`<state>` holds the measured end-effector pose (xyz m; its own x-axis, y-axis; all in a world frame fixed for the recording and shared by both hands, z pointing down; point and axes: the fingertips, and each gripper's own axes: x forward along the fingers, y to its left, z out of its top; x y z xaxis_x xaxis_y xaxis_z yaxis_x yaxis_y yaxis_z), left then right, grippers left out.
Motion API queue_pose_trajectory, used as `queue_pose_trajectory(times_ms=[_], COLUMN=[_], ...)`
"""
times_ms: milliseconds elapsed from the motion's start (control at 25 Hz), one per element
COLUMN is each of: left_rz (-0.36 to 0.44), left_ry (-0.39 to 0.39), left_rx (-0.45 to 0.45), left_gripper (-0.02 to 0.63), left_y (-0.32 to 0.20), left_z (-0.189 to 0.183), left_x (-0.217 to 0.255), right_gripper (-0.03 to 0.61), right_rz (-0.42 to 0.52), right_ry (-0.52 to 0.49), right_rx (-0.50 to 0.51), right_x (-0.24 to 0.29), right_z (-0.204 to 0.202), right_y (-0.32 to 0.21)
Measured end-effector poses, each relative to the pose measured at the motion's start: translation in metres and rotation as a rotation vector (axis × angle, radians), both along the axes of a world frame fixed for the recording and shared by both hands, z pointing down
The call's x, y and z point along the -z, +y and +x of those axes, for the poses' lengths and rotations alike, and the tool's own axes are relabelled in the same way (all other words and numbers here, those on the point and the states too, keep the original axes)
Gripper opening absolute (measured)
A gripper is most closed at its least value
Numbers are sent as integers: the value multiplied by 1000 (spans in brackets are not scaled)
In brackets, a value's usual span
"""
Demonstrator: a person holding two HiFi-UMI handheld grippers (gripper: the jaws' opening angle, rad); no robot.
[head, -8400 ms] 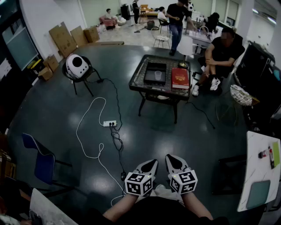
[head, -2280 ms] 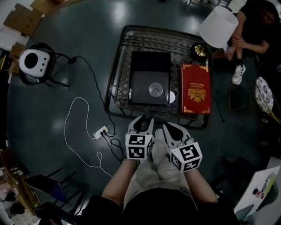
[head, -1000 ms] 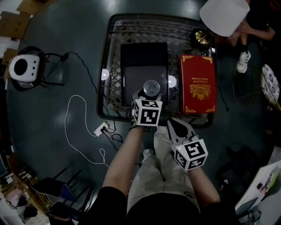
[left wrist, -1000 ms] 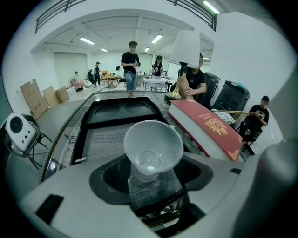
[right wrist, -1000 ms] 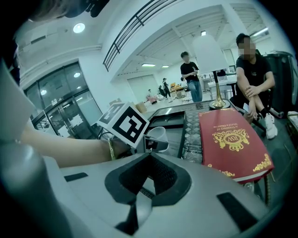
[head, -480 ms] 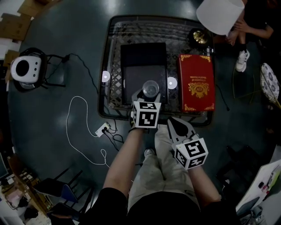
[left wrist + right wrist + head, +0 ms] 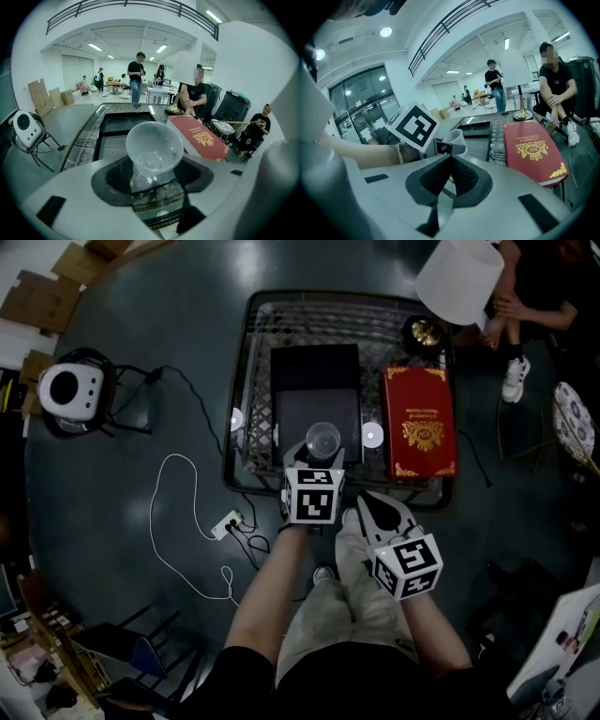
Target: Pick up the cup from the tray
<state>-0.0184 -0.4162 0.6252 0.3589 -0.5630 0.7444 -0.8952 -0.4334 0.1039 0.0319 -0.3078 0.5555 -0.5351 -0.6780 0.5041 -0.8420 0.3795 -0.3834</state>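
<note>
Cup [image 7: 153, 149] gripped between left gripper [image 7: 153, 165] fingers [image 7: 115, 176], spread wide.

A glass-topped table [image 7: 262, 352] carries a black tray [image 7: 314, 371], a red book [image 7: 419, 423] and a lamp [image 7: 457, 282].

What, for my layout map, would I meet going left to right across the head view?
White round device → power strip → cup → red book → white shoe
</note>
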Motion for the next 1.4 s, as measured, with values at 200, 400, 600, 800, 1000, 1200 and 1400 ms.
queue_pose_trajectory(times_ms=[200, 400, 600, 800, 1000, 1200, 1400], left_rz=[11, 14, 22, 35, 46, 53, 73], left_ry=[8, 19, 27, 37, 48, 68, 84], left_rx=[6, 29, 38, 39, 36, 43, 43], left_gripper=[273, 273, 273, 273, 273, 273, 273], left_y=[10, 20, 33, 46, 64, 87, 109], left_z=[-5, -12, -17, -20, -23, -26, -27], left_x=[14, 29, 39, 59, 70, 84, 97], right_gripper=[11, 11, 11, 11, 11, 11, 11], right_rz=[32, 53, 71, 85, 96, 107, 121], right_ry=[0, 4, 16, 37, 50, 61, 69], right_rx=[5, 7, 17, 27, 44, 55, 60], right_x=[16, 27, 37, 46, 53, 61, 67], right_z=[-4, -6, -6, -4, -7, -8, -7], right_y=[0, 2, 6, 13, 24, 34, 45])
